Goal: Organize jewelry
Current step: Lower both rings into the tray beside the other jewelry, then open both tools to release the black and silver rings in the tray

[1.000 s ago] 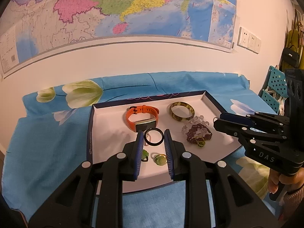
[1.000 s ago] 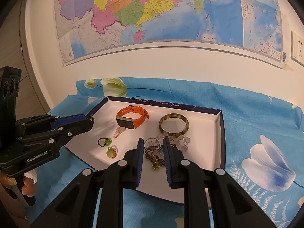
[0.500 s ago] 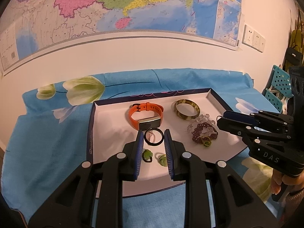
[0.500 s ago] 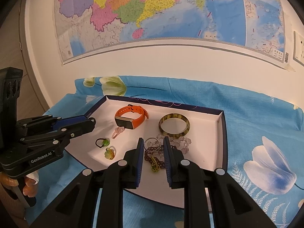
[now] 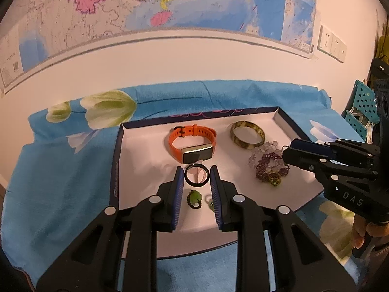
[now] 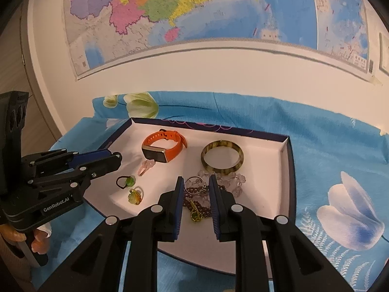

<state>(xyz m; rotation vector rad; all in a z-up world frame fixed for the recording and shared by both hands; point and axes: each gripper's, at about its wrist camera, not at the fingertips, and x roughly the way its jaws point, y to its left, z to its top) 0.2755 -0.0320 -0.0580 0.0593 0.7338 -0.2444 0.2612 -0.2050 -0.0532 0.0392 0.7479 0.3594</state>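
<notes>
We work over a table draped in a blue cloth (image 6: 328,146) with printed white flowers, pushed against a white wall that carries a big coloured map (image 5: 155,7). A shallow white tray (image 6: 284,170) with a dark rim sits on the cloth, its long side running left to right. In it, the orange watch (image 5: 192,143) lies at the far middle, its screen facing us, its band stretched left-right. Our left gripper (image 5: 197,177) is clamped on a black ring (image 5: 196,174), held upright above the tray. Our right gripper (image 6: 194,185) pinches a silver ring (image 6: 194,184) over the purple beads (image 6: 194,198).
</notes>
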